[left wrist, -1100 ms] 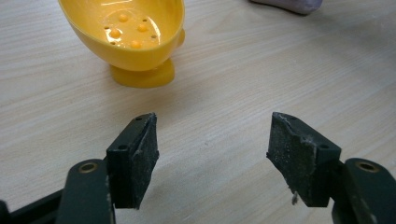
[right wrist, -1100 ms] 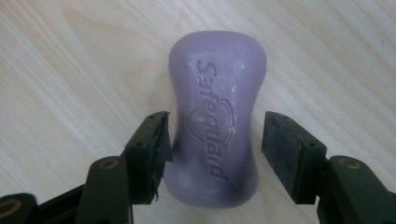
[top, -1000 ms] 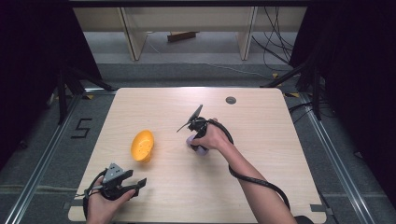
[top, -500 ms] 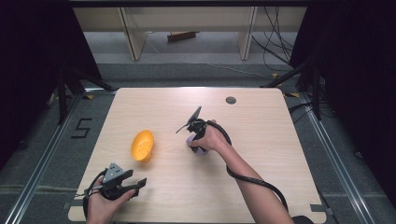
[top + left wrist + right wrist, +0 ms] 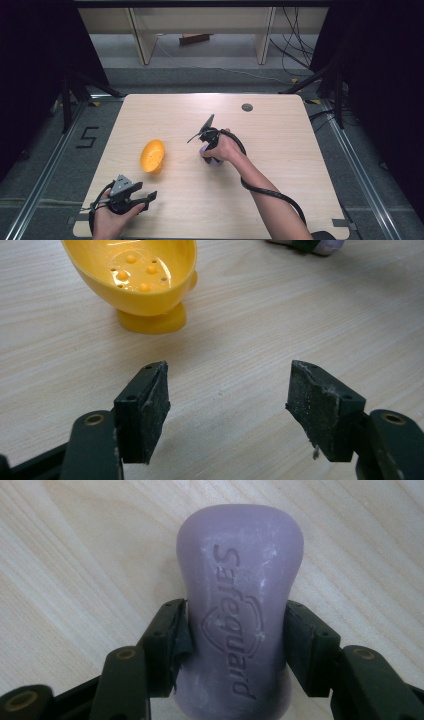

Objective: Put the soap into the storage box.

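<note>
- Lower left of the high view: left gripper (image 5: pixel 146 199) rests low on the table (image 5: pixel 280 125) near the front edge; in the left gripper view its jaws stand wide apart with bare wood between them, grasping nothing.
- Just beyond it, left of centre: yellow soap dish (image 5: pixel 152 156). In the left gripper view the dish (image 5: pixel 134 275) shows drain holes and a short foot, and lies empty.
- Centre of the high view: right gripper (image 5: pixel 206 150), hand wrapped over it, pointed down at the purple soap bar (image 5: pixel 214 161), which lies on the table well right of the dish.
- Right gripper view: the bar (image 5: pixel 240 590) sits at centre frame with a jaw at each flank of its narrowed waist. The jaws have just been closing; both pads now appear pressed to its sides, so a grasp is judged made.
- Step in hand: securing the bar. Next move calls for a straight lift, then a carry leftward to the dish; soap is slick, so grip must hold firm.
- Writing: "Safeguard" embossed along the bar over a shield emblem. A "5" is marked on the floor at far left.
</note>
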Motion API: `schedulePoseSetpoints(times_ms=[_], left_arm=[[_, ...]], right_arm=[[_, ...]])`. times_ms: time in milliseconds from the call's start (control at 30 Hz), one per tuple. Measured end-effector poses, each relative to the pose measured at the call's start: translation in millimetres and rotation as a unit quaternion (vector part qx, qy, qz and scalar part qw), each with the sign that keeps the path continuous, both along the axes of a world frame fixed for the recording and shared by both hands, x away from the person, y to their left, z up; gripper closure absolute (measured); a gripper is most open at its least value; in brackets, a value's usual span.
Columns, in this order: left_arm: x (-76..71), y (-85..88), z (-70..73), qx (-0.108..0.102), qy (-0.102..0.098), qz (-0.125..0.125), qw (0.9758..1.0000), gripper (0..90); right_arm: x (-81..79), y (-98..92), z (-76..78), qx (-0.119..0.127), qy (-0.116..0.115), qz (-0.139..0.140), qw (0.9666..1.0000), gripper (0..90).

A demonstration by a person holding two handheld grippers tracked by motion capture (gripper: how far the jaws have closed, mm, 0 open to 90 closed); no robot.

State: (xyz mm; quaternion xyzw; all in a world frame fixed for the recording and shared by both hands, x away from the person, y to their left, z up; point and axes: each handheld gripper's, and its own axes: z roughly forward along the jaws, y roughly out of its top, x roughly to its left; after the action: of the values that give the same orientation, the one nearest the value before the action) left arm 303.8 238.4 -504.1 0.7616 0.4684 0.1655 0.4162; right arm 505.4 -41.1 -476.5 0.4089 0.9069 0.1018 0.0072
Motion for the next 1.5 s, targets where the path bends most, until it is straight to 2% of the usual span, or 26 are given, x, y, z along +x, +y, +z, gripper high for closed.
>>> schedulePoseSetpoints(times_ms=[267,333,367,500,533,600,633,700,767,833,867,900,933,967,1100,1133,1167,1200,1333,1400,1500], left_arm=[[0.2,0.3,0.1,0.004,-0.005,-0.004,1.0,32.5],[0.0,-0.1,-0.3,0.0,-0.001,0.001,1.0,32.5],[0.0,0.3,-0.3,0.002,-0.001,0.0,1.0,32.5],[0.0,-1.1,-0.9,-0.008,-0.003,0.004,1.0,32.5],[0.0,-1.1,-0.9,-0.008,-0.003,0.004,1.0,32.5],[0.1,-1.2,-1.1,-0.008,-0.003,0.004,1.0,32.5],[0.2,-0.2,-0.7,-0.002,-0.002,0.001,1.0,32.4],[0.3,-0.3,-0.8,-0.002,-0.001,0.001,1.0,32.5],[0.2,0.3,-0.6,0.002,0.0,-0.001,1.0,32.5],[0.1,-1.0,-1.2,-0.006,-0.002,0.003,1.0,32.5],[0.4,0.2,-0.9,0.002,0.0,0.0,1.0,32.5],[0.3,-0.5,-0.9,0.0,0.0,0.003,1.0,32.5],[0.0,-0.5,-0.7,0.002,0.0,0.004,1.0,32.5],[0.1,-1.4,-1.3,-0.006,-0.001,0.006,1.0,32.5],[0.0,-1.5,-1.7,-0.008,-0.002,0.005,0.9999,32.5],[0.1,-1.5,-1.8,-0.009,-0.002,0.005,0.9999,32.5],[0.1,-1.2,-1.7,-0.007,-0.001,0.004,1.0,32.5],[0.2,-1.1,-1.8,-0.006,-0.001,0.004,1.0,32.5],[0.2,-1.0,-1.7,-0.004,0.0,0.001,1.0,32.5],[0.7,0.0,-1.3,0.002,-0.002,-0.006,1.0,32.5],[0.5,-0.8,-1.8,-0.006,0.003,-0.001,1.0,32.5]], right_arm=[[-0.3,1.0,0.4,-0.003,-0.002,0.002,1.0,48.3],[-0.6,1.7,0.0,-0.005,-0.01,0.004,0.9999,49.0],[-0.1,0.8,-0.8,-0.008,-0.019,0.016,0.9997,49.3],[-0.6,1.9,0.0,-0.009,-0.021,0.015,0.9996,49.8],[-1.6,2.5,0.1,-0.008,-0.019,0.008,0.9998,49.8],[-1.5,1.2,0.2,-0.008,-0.025,0.015,0.9995,49.9],[-1.3,0.5,0.0,-0.006,-0.027,0.018,0.9995,49.9],[-2.4,0.0,-0.1,-0.004,-0.028,0.009,0.9996,49.9],[-1.9,-1.6,-0.6,-0.003,-0.034,0.017,0.9993,50.0],[-2.9,-2.5,0.1,-0.004,-0.032,0.015,0.9994,50.0],[-2.7,-3.6,-0.1,-0.002,-0.033,0.021,0.9992,50.0],[-3.3,-3.7,-0.3,-0.001,-0.033,0.018,0.9993,50.0],[-2.4,-6.3,-1.6,-0.001,-0.043,0.035,0.9985,50.0],[-2.3,-7.0,-1.4,-0.001,-0.044,0.039,0.9983,50.0],[-5.3,-6.7,2.9,0.003,-0.036,0.024,0.9991,50.0],[-4.7,-9.2,2.8,0.001,-0.048,0.045,0.9979,50.0],[-5.6,-9.5,3.8,0.002,-0.049,0.046,0.9977,50.0],[-7.3,-8.2,6.1,0.004,-0.043,0.034,0.9985,50.0],[-9.7,-10.7,10.4,0.006,-0.049,0.053,0.9974,50.0],[-10.6,-13.5,11.1,0.007,-0.062,0.07,0.9956,50.0],[-13.4,-15.5,15.6,0.008,-0.064,0.074,0.9952,50.1]])
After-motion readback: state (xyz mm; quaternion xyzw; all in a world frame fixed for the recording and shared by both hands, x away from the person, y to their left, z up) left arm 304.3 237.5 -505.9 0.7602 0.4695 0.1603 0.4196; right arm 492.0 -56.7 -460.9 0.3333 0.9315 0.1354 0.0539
